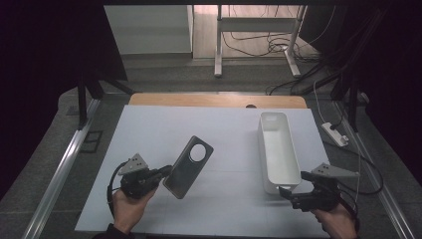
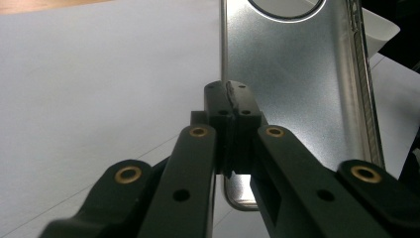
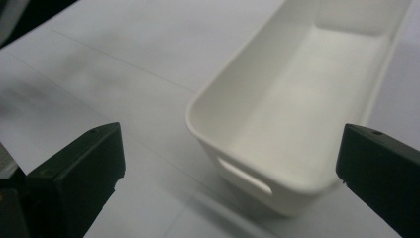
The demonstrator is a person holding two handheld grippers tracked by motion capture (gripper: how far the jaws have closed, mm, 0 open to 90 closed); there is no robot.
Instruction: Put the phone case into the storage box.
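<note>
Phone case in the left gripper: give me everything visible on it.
The phone case is a thin, rounded-corner shell with a grey, metallic-looking matte face, a raised rim and a large round camera cutout near its far end. The left gripper is shut on the near part of one long edge, holding it tilted over the white table, far end toward the white bin. Whether its near corner touches the table is unclear.

white sheet (image 1: 149,134) | power strip (image 1: 335,134) right | cables (image 1: 259,42) behind
</note>
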